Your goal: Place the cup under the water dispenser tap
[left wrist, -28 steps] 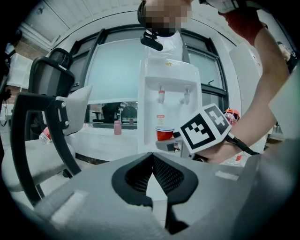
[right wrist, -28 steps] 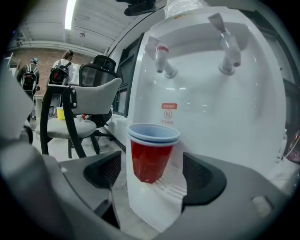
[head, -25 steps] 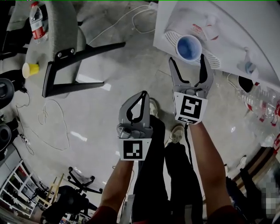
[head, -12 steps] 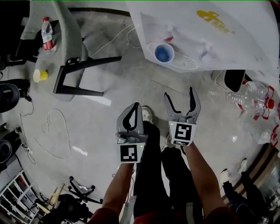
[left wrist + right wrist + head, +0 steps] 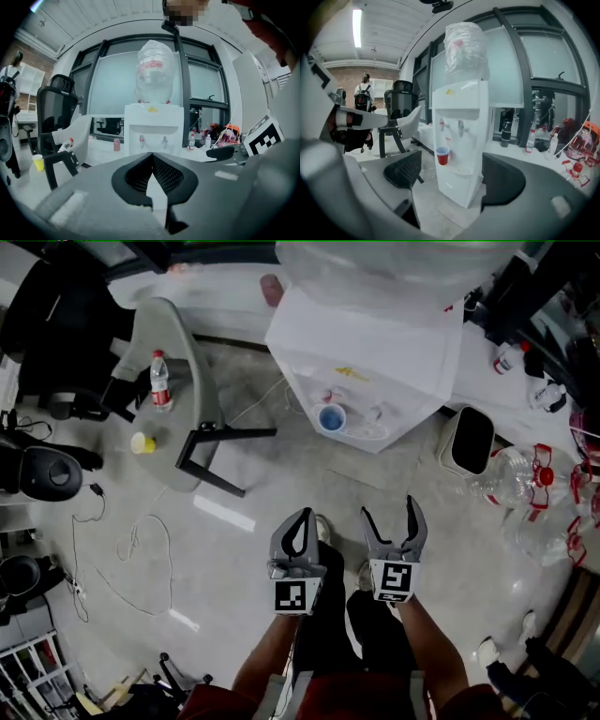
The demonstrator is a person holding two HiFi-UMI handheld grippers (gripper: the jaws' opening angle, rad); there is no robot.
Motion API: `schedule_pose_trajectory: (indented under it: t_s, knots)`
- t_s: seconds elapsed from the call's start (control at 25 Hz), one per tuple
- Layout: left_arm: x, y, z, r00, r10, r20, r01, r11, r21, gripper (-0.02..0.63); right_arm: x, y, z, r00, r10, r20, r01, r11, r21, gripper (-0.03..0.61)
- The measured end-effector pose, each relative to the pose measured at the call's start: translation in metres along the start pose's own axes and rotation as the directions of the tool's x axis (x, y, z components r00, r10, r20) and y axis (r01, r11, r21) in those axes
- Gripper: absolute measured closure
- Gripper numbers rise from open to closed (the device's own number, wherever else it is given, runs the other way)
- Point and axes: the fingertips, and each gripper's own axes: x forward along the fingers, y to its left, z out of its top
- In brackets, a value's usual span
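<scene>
R claw spread wide, empty; L claw pinched shut on nothing; both lower centre of head view. Cup stands on dispenser tray under left tap, upper centre, well apart from claws. Task looks done. Grey concrete floor, chair upper left, office w/ big windows.

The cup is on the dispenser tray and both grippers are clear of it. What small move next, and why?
Probably just lower both grippers to rest; no regrasp looks needed. The red cup stands upright on the drip tray below the red tap, the right gripper is open and empty, the left gripper shut on nothing.
</scene>
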Motion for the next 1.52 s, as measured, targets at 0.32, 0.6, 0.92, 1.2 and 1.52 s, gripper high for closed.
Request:
schedule_pose_trajectory:
  t_s: [0.32,0.6,0.92,1.2,1.52]
  knots:
    - [-0.046,-0.030,0.119,0.993,0.036,0.109,-0.038,0.999,0.014,0.615,-0.075,-0.027,0.123,0.991,0.011,0.133,-0.002,0.998,-0.068,0.179]
    - [-0.101,-0.063,0.210,0.976,0.028,0.217,-0.051,0.993,0.102,0.616,-0.153,-0.027,0.221,0.960,0.058,0.274,-0.019,0.990,-0.143,0.179]
    - [-0.151,-0.084,0.281,0.951,0.048,0.306,-0.091,0.988,0.127,0.615,-0.222,-0.041,0.286,0.935,0.032,0.353,0.021,0.989,-0.147,0.179]
    - [-0.166,-0.084,0.303,0.928,0.049,0.370,-0.119,0.979,0.169,0.617,-0.239,-0.047,0.297,0.915,0.004,0.403,0.065,0.985,-0.158,0.179]
    - [-0.164,-0.099,0.288,0.943,0.035,0.330,-0.091,0.983,0.157,0.617,-0.241,-0.044,0.300,0.907,0.021,0.420,0.055,0.984,-0.167,0.235]
